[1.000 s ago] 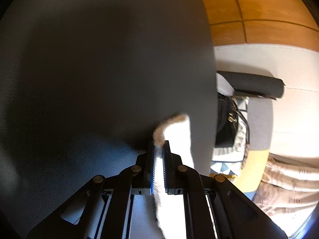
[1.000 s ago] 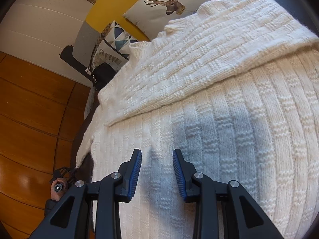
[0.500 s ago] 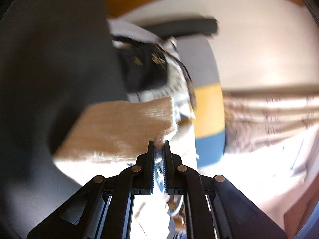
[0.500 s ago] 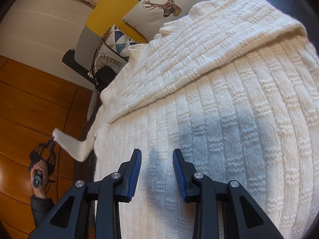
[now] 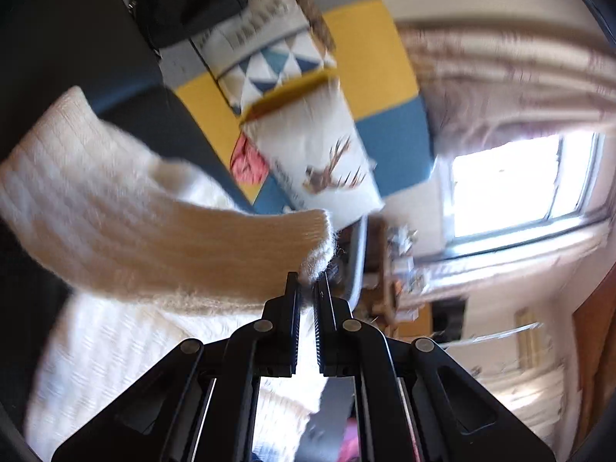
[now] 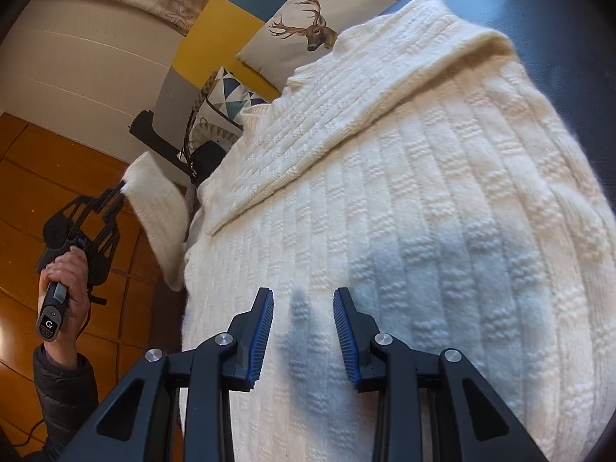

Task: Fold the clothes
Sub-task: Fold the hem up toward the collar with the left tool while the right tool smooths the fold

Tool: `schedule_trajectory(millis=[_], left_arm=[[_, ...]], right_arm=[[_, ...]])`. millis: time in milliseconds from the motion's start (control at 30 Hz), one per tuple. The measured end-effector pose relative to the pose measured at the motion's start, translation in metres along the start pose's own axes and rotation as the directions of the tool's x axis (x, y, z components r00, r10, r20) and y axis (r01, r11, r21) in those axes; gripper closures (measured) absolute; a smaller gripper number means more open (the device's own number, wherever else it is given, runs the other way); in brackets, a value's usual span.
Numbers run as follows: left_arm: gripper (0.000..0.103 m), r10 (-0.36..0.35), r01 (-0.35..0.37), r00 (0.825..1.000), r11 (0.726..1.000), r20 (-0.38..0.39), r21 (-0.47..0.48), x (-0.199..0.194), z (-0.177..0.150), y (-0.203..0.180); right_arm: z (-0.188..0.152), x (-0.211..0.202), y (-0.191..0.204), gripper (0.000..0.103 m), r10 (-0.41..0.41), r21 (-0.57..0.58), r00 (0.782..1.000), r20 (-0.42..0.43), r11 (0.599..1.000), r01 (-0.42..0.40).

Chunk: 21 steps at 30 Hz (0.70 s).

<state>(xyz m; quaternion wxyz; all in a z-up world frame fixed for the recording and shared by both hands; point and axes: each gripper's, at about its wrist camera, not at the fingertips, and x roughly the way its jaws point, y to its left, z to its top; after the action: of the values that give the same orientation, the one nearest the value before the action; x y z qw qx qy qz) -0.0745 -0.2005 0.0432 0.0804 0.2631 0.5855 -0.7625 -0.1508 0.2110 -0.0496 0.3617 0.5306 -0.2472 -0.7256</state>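
Lying spread on the dark cushion (image 6: 569, 38), the white sweater (image 6: 404, 211) is filling most of the right wrist view, with 1 sleeve already folded across its top. The other sleeve (image 6: 154, 208) is hanging off the edge at 9 o'clock, and its cuff (image 5: 319, 238) is being pinched tight by the closed left gripper (image 5: 307, 281), which a hand (image 6: 63, 281) is holding up over the wood floor (image 6: 34, 177). The right gripper (image 6: 303, 300) is hovering over the sweater's body at 6 o'clock with its jaws apart, gripping nothing. To do this fold well, I think the sleeve should be going flat across the chest, beside the first one, with the cuff let go only once it is lying smooth. The deer pillow (image 6: 308, 27) is sitting at 12 o'clock.
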Motion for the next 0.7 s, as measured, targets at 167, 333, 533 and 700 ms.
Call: schedule_trajectory(millis=[167,333,533,700], left_arm=[[0.097,0.089,-0.079,0.991,0.992,-0.105,0.097,0.05,-0.042,-0.015],[0.081,0.136,-0.107,0.966,0.985,-0.219,0.137,0.086,-0.068,-0.008],[0.076,0.048,-0.018,0.97,0.992,-0.238,0.124,0.062,-0.064,-0.001],[0.073,-0.045,0.063,0.987,0.991,-0.154,0.114,-0.01,-0.061,0.019]], right_arm=[[-0.002,-0.004,-0.003,0.071,0.006,-0.008,1.0,0.001,1.0,-0.006],[-0.001,-0.006,-0.006,0.071,0.014,-0.01,1.0,-0.002,1.0,-0.014],[0.003,-0.006,-0.005,0.07,0.026,0.025,1.0,-0.004,0.999,-0.026],[0.018,0.006,0.002,0.064,0.213,0.151,0.977,0.016,0.965,-0.212]])
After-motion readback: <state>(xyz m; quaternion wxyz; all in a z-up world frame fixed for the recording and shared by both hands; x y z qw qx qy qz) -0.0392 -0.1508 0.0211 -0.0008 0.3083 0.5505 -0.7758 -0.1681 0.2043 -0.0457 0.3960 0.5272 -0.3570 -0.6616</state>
